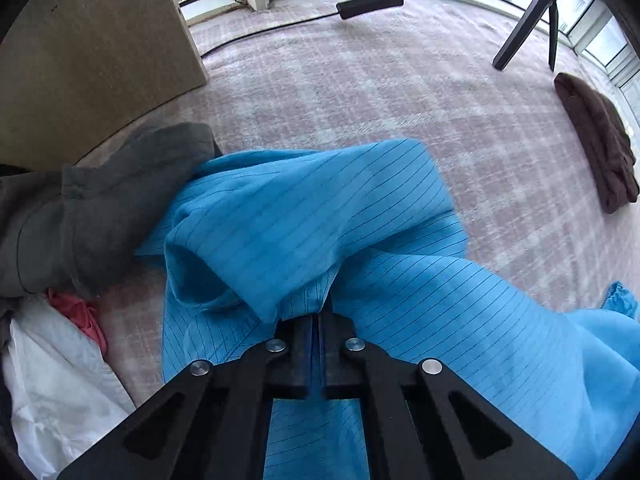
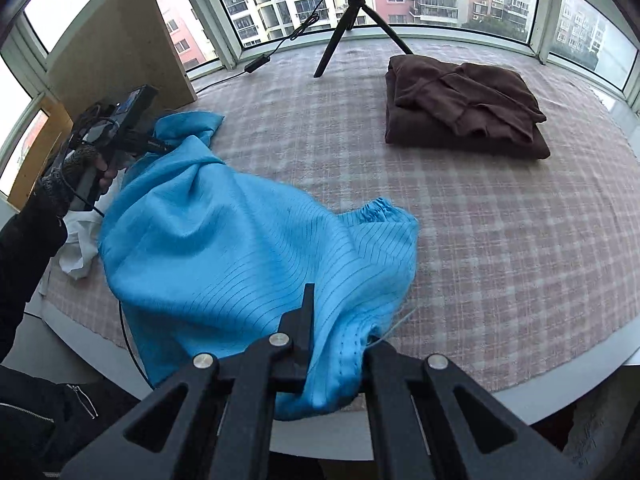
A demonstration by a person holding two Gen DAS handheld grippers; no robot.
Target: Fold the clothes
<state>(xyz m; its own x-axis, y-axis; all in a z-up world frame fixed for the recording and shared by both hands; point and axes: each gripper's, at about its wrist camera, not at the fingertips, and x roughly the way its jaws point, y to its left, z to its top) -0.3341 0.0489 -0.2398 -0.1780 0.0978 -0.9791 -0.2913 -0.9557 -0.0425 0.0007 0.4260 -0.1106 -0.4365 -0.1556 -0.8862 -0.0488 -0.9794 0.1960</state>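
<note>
Tripod [image 2: 352, 20] top: right wrist only.

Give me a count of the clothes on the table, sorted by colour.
Blue: 1, the striped blue garment
Brown: 1, the folded brown garment
Grey: 1, the grey garment
White: 1, the white garment
Red or pink: 1, the red piece, mostly hidden
Total: 5
</note>
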